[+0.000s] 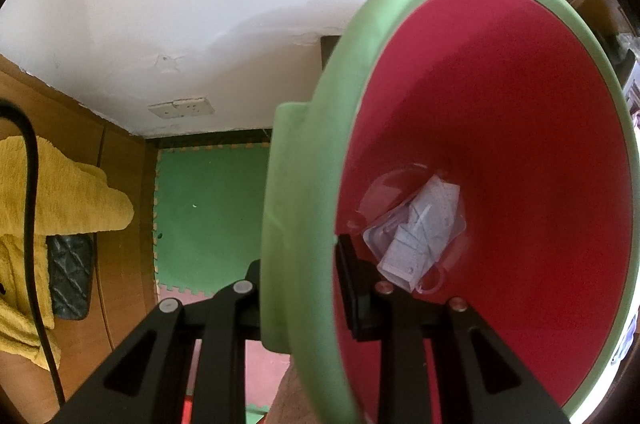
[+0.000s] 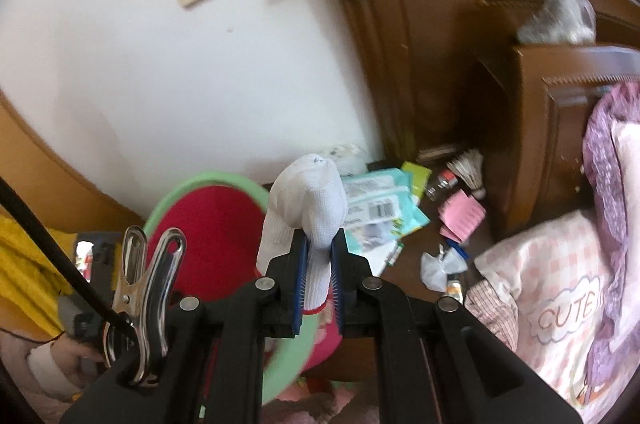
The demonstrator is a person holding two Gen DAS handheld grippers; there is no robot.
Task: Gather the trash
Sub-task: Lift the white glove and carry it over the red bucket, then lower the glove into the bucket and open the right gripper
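My left gripper (image 1: 304, 288) is shut on the rim of a green bin with a red inside (image 1: 500, 144) and holds it tilted. Crumpled paper and clear plastic trash (image 1: 416, 228) lie at the bin's bottom. My right gripper (image 2: 319, 256) is shut on a white sock (image 2: 308, 204), which stands up between the blue pads. The same bin (image 2: 208, 220) shows to the left of the sock in the right wrist view. More trash lies on the dark floor: wipe packets (image 2: 380, 204), pink paper (image 2: 462, 214), a small bottle (image 2: 440, 184), a shuttlecock (image 2: 470, 170) and a crumpled wrapper (image 2: 438, 268).
A white wall and a wooden wardrobe (image 2: 420, 24) stand behind. A wooden bed frame (image 2: 560, 104) with pink bedding (image 2: 560, 284) is at the right. A yellow towel (image 1: 48, 204) lies on wood at the left. Green foam mats (image 1: 208, 208) cover the floor. A metal clip (image 2: 148, 284) sits on the right gripper.
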